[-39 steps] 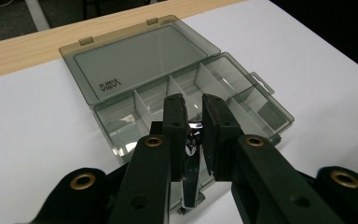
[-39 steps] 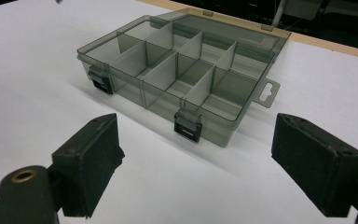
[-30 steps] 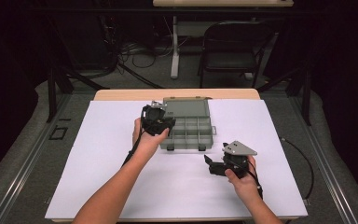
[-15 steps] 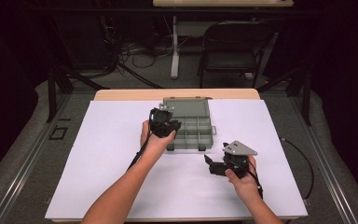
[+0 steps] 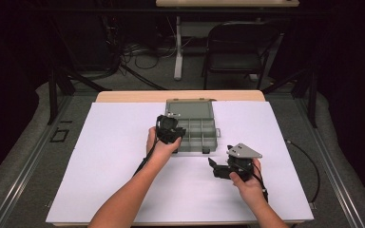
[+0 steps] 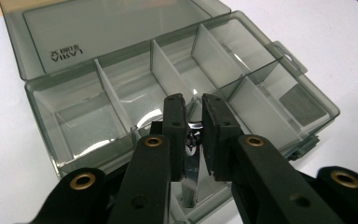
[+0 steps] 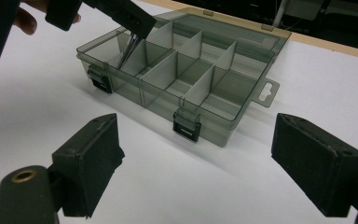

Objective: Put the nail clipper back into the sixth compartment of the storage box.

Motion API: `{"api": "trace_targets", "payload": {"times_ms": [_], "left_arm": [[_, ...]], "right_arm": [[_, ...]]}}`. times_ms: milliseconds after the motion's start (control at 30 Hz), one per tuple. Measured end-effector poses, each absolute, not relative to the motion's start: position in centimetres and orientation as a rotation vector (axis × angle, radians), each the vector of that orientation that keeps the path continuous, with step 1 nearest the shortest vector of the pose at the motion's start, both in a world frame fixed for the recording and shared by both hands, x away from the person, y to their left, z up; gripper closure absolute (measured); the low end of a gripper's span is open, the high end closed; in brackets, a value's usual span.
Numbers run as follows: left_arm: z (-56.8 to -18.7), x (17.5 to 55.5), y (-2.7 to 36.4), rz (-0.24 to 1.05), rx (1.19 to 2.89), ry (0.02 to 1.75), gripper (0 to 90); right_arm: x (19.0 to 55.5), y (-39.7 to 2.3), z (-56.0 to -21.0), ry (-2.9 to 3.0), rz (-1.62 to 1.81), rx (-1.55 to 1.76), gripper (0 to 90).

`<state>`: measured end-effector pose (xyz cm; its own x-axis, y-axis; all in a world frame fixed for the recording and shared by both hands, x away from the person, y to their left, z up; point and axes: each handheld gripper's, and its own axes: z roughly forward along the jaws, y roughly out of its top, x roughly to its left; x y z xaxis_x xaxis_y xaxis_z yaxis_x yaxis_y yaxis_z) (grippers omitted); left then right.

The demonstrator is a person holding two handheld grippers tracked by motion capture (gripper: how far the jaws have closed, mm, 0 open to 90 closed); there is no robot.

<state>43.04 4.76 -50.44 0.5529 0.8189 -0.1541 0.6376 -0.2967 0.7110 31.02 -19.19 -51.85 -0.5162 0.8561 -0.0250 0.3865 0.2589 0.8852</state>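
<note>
Your left gripper (image 6: 193, 135) clamps a shiny metal piece (image 6: 191, 168), possibly tweezers, over the open organizer box (image 6: 121, 107).
The piece dips into a near-corner compartment; your right gripper (image 7: 209, 163) rests on the worktop (image 5: 114, 156), jaws wide apart.

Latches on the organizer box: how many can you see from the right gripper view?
2. One latch sits near the left end of the organizer box front wall, the other latch nearer its hang-tab end. None looks hidden.

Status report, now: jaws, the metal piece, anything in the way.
Left gripper shut on metal piece, tip inside organizer box. Right gripper open, idle. Dividers close by.
</note>
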Motion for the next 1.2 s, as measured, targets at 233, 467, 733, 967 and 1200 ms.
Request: {"api": "trace_targets", "payload": {"times_ms": [233,467,733,967,1200], "left_arm": [[-51.3,43.1,4.7,0.299,2.048,1.185,79.9],[-51.9,43.1,4.6,0.285,2.06,1.191,79.9],[-52.0,43.0,4.8,0.286,2.028,1.177,62.3],[-51.5,42.9,5.1,0.364,2.037,1.146,48.2],[-51.0,42.9,5.6,0.429,2.053,1.115,39.9]], "right_arm": [[31.0,-19.2,-51.9,2.031,1.199,1.121,14.9],[31.0,-19.1,-51.9,2.032,1.196,1.116,14.9],[31.0,-19.1,-51.9,2.035,1.192,1.118,14.9],[31.0,-19.1,-51.9,2.034,1.194,1.118,14.9],[31.0,-19.1,-51.9,2.033,1.191,1.118,14.9]]}}
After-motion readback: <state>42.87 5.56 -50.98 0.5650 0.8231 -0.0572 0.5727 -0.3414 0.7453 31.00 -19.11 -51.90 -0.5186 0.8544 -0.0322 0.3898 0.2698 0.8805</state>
